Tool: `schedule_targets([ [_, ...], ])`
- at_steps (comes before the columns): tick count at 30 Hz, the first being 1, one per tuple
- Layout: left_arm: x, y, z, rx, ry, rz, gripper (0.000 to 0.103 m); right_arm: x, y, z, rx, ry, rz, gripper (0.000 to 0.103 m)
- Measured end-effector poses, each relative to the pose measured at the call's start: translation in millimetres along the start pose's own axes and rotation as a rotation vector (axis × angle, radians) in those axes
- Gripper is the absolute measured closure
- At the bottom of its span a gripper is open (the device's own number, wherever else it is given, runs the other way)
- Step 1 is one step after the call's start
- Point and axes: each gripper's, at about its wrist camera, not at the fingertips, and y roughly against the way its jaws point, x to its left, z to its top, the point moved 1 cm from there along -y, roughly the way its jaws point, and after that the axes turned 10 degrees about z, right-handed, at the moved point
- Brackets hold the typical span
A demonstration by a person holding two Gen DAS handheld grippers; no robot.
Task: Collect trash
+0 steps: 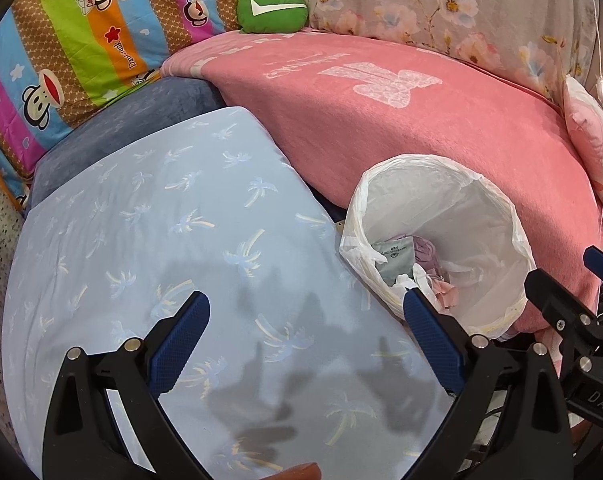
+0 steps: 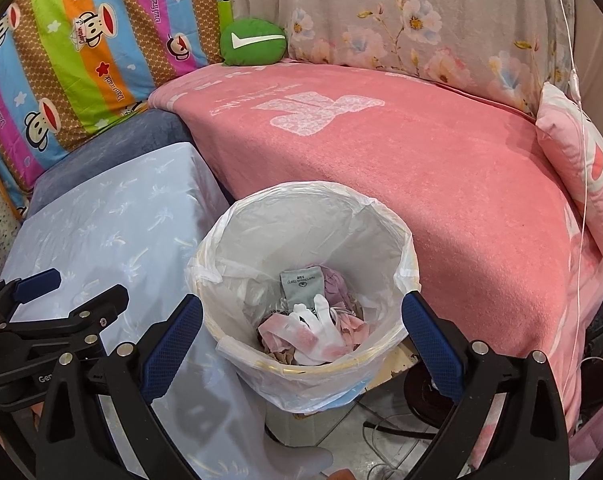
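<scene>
One lined bin sitting beside pink blanket, right gripper hovering over bin, left gripper hovering beside bin, both spread wide, gripping nothing

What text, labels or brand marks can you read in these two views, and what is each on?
"Paul frank": striped monkey-print fabric.
"Captain": monkey's hat on that fabric.
"DAS", cut off: right gripper body, left wrist view.
"Ge", cut off: left gripper body, right wrist view.
White tick, no words: green cushion.
Grey packet in bin, pink blanket lettering: unreadable.
</scene>
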Motion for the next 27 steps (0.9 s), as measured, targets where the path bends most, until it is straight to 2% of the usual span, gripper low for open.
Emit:
schedule_targets([
  [27, -4.5, 6.1, -2.3, -0.002, 0.010, 0.012, 0.010, -1.2, 6.6, -5.9, 0.004, 0.011, -0.032, 0.006],
])
